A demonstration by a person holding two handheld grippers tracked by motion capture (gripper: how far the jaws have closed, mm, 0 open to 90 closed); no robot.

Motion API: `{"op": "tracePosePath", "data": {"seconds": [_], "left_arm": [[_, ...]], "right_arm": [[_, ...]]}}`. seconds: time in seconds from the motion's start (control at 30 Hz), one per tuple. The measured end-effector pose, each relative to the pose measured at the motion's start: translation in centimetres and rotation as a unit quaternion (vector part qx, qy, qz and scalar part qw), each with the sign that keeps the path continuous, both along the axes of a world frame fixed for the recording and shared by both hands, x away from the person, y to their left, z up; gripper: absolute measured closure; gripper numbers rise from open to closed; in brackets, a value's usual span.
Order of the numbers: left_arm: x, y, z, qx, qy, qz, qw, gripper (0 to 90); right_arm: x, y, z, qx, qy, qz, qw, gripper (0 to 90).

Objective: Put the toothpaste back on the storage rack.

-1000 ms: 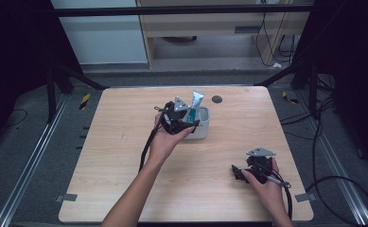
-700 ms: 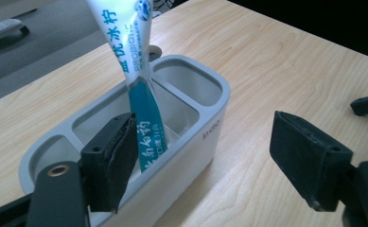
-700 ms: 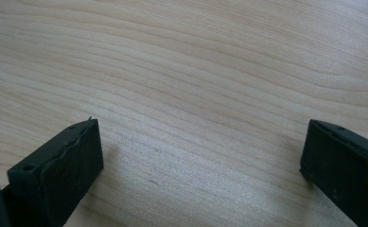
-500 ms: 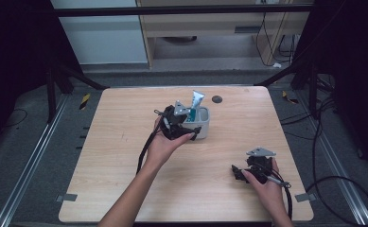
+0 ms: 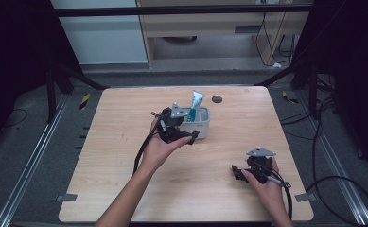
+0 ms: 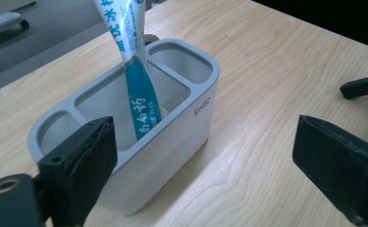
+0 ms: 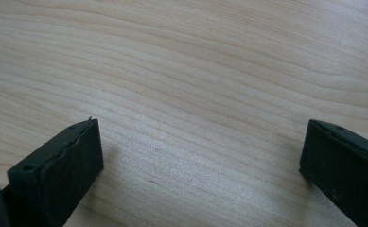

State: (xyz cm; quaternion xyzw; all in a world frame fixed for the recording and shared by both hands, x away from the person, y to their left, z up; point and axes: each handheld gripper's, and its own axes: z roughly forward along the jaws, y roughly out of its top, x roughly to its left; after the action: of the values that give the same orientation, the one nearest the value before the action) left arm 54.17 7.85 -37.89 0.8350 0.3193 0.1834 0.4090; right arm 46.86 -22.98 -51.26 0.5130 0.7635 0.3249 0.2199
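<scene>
so the left gripper [image 5: 184,137] just let go, jaws have been opening wide and it backed off a bit from the holder [image 5: 198,124]. the toothpaste tube [image 5: 195,105] stands in the middle slot, free now.

light: even, overhead | surround: dark | shadows: soft | high view: slightly soft | near jaws: blurred
</scene>
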Motion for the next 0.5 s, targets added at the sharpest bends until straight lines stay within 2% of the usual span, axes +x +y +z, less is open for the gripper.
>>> {"op": "tracePosePath", "data": {"seconds": [0.13, 0.5], "left_arm": [[-0.3, 1.0, 0.0, -0.003, 0.002, 0.006, 1.0000, 5.1], [-0.7, 4.0, -0.7, 0.006, 0.011, 0.027, 0.9995, 4.9]], "right_arm": [[0.0, 0.0, 0.0, 0.000, 0.000, 0.000, 1.0000, 0.5], [0.0, 0.0, 0.0, 0.000, 0.000, 0.000, 1.0000, 0.5]]}}
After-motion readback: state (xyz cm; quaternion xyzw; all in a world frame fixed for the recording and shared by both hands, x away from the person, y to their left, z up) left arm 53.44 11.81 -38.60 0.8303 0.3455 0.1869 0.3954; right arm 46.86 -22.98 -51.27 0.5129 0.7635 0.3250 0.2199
